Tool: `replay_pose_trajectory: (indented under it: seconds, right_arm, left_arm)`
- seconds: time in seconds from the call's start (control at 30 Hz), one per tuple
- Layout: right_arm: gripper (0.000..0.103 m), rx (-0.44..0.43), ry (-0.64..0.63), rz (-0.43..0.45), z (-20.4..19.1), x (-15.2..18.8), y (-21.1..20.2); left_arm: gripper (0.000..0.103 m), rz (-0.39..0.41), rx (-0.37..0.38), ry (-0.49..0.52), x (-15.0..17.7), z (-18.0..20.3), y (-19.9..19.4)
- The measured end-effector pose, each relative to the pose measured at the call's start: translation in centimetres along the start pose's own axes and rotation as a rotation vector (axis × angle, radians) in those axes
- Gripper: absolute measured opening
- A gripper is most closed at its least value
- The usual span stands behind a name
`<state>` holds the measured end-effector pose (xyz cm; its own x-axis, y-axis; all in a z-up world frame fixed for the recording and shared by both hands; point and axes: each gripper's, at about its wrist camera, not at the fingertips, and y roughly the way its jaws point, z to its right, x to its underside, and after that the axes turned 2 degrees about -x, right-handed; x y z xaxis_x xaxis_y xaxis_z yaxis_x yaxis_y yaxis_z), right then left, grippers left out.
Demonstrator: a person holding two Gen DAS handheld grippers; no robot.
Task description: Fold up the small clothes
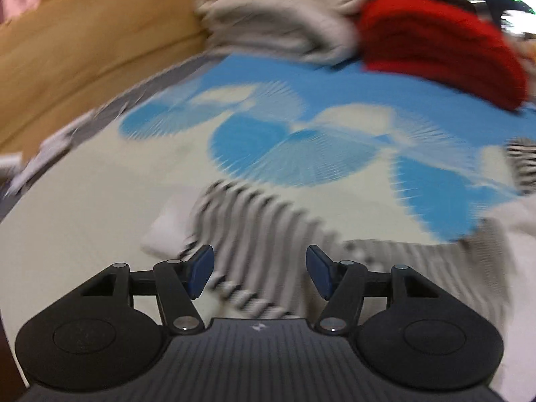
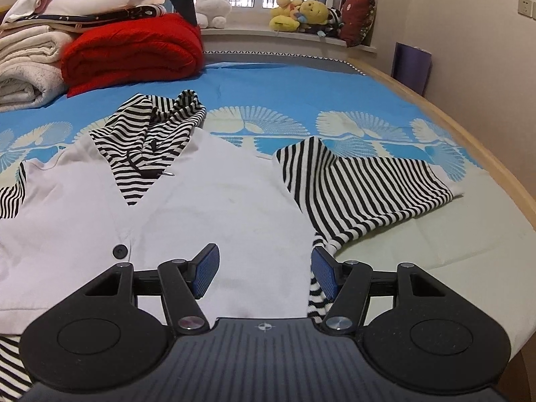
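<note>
A small white top with black-and-white striped sleeves and hood lies spread flat on the bed. Its hood is bunched at the far end and its right sleeve stretches out to the right. My right gripper is open and empty, low over the top's lower right edge beside the sleeve seam. My left gripper is open and empty over the striped left sleeve, whose white cuff points left. The left wrist view is blurred.
The bed has a blue and cream fan-patterned sheet. A folded red blanket and stacked white towels lie at the far left. Plush toys sit on the windowsill. The bed's wooden edge runs along the right.
</note>
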<state>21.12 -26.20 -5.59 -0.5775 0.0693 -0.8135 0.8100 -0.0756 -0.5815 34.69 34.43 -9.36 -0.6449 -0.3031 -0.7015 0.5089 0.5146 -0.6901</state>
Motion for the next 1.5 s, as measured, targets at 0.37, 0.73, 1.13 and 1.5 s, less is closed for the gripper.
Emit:
replay_pose_trajectory:
  seconds: [0.37,0.73,1.13,1.5]
  right_arm:
    - [0.063,-0.032,-0.079,-0.013,-3.1,-3.6,0.9]
    - [0.063,-0.11,-0.1,0.042,-6.6,-13.7,5.5]
    - [0.053,-0.055,0.139,0.012,-0.7,-14.3,10.4]
    - [0.053,-0.157,0.388,-0.199,3.5,-11.1,15.6]
  left_arm:
    - [0.01,-0.139,-0.011,-0.166,0.3,-4.3,4.3]
    - [0.005,0.178,-0.027,-0.048,-4.0,2.3,-5.7]
    - [0.02,0.168,0.918,0.443,1.7,25.1,-24.6]
    - [0.04,-0.077,0.451,0.184,-4.9,21.5,-13.5]
